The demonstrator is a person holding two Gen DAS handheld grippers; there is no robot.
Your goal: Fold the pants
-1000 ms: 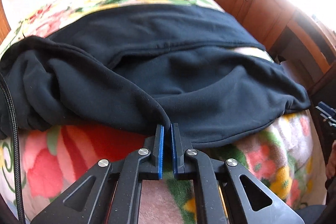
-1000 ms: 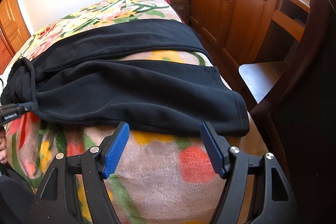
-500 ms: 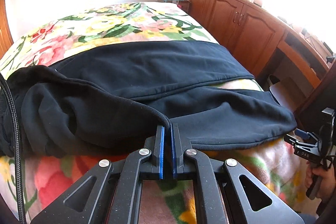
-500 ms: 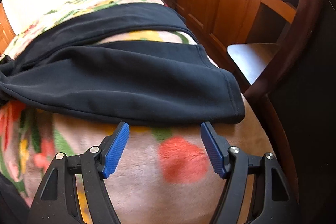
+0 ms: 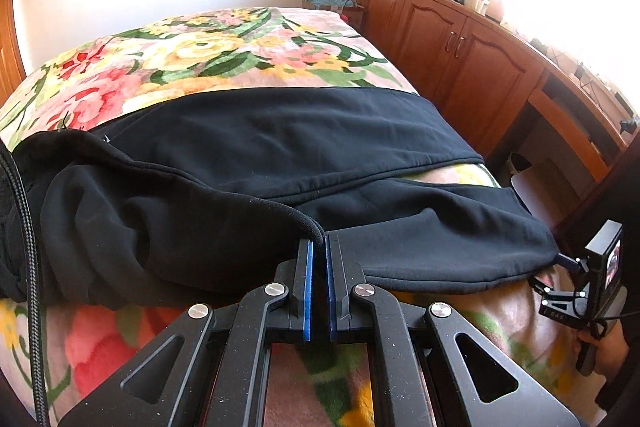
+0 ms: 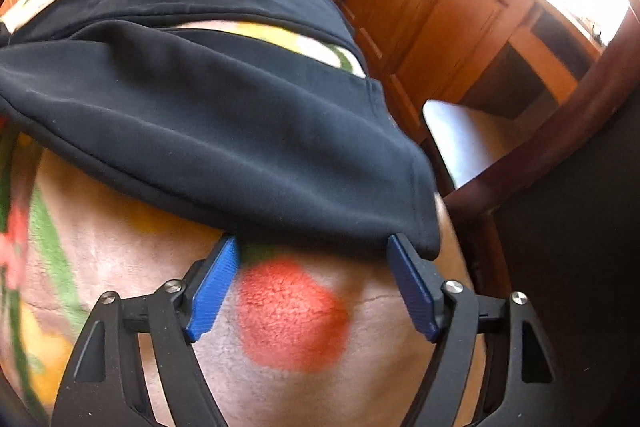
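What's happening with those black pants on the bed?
A person is folding black pants spread over a floral blanket, using a handheld tool in each hand. The left tool is clamped shut on a lifted edge near the waist. The right tool is at the cuff of the near leg, its jaws opening wide and gripping nothing yet.

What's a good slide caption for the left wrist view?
Left gripper shut on the edge of black pants spread across a floral blanket, wooden cabinets alongside.
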